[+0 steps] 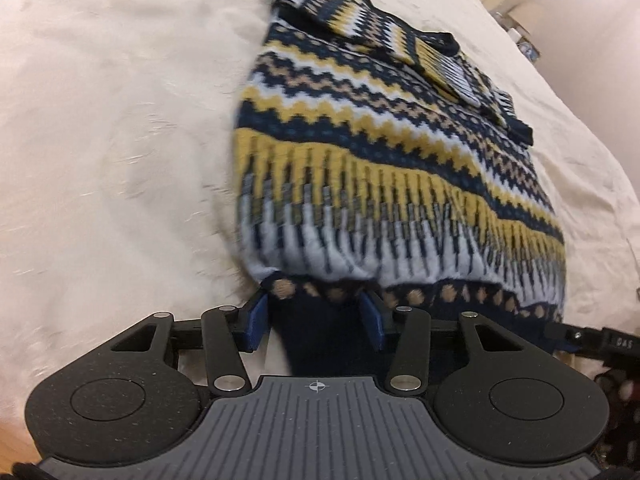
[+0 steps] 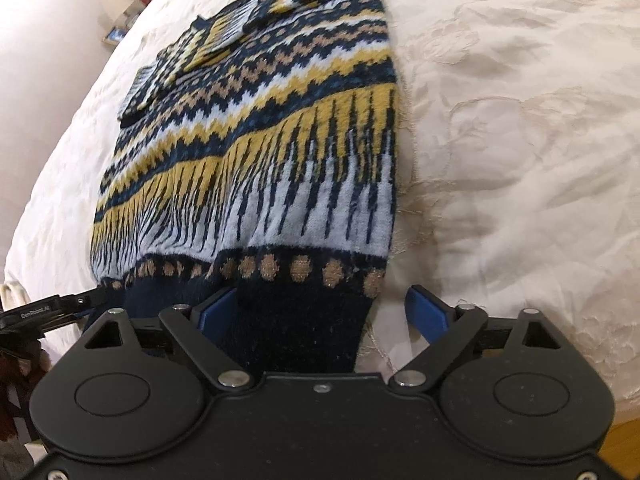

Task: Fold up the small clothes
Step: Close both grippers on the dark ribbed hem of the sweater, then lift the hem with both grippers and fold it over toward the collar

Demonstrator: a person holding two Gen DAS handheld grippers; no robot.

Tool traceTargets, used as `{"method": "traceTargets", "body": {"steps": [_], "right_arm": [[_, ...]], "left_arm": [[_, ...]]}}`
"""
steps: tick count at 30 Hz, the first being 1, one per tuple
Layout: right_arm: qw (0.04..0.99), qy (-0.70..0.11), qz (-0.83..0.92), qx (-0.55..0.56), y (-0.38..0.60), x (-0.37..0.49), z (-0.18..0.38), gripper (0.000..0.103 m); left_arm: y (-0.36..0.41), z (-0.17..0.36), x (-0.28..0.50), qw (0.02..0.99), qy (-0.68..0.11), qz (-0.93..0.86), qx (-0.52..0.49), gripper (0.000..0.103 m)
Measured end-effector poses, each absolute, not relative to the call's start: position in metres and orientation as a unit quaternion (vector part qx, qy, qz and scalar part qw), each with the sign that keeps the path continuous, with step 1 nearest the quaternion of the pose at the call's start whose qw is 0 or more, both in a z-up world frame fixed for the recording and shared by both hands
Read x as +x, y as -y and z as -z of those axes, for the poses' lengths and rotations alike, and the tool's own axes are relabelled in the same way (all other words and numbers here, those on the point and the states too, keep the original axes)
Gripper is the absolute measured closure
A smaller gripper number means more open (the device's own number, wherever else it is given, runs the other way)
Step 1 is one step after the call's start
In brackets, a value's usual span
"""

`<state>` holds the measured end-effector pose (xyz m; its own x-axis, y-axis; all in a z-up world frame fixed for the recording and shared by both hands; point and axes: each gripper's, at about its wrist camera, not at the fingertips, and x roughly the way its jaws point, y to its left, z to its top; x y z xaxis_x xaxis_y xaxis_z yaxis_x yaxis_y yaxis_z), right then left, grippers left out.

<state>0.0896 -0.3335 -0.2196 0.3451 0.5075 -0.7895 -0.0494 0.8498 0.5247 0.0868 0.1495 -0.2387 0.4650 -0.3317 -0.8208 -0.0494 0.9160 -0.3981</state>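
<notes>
Left hand-held gripper [image 1: 318, 318] at near edge of bed, blue fingers [image 1: 256, 320] parted, navy ribbed hem of the sweater [image 1: 360, 184] lying between them, pads not pressed together; whether they pinch the fabric, cannot tell. Right hand-held gripper [image 2: 324, 312] spread wide, hem's right corner between its fingers [image 2: 218, 314], right pad clear of the knit, on bedspread side. Each gripper's tip shows at the edge of the other's view. Sweater lies flat on the cream bedspread [image 1: 120, 140], hem nearest, zigzag bands of navy, yellow, pale blue beyond, sleeves folded across the far chest. Blurry shelf items [image 2: 120, 20] past the bed.
</notes>
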Motion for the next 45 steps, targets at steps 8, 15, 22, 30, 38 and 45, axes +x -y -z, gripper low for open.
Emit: {"method": "traceTargets", "body": {"steps": [8, 15, 22, 30, 38, 45], "right_arm": [[0.787, -0.530, -0.190, 0.251, 0.340, 0.089, 0.216, 0.076], [0.790, -0.484, -0.233, 0.294, 0.349, 0.093, 0.171, 0.084], [0.795, -0.427, -0.265, 0.339, 0.367, 0.137, 0.127, 0.091], [0.799, -0.373, -0.296, 0.367, 0.380, 0.212, 0.103, 0.091], [0.805, -0.344, -0.300, 0.379, 0.380, 0.280, 0.095, 0.091], [0.813, -0.341, -0.276, 0.383, 0.368, 0.322, 0.097, 0.091]], "left_arm": [[-0.150, 0.228, 0.081, 0.836, -0.494, 0.094, -0.219, 0.091], [-0.155, 0.175, 0.079, 0.854, -0.437, 0.101, -0.263, 0.093], [-0.152, 0.130, 0.116, 0.869, -0.385, 0.090, -0.296, 0.093], [-0.147, 0.098, 0.171, 0.886, -0.334, 0.052, -0.318, 0.093], [-0.146, 0.071, 0.223, 0.903, -0.302, 0.036, -0.303, 0.093], [-0.144, 0.075, 0.272, 0.904, -0.311, 0.046, -0.291, 0.093]]}}
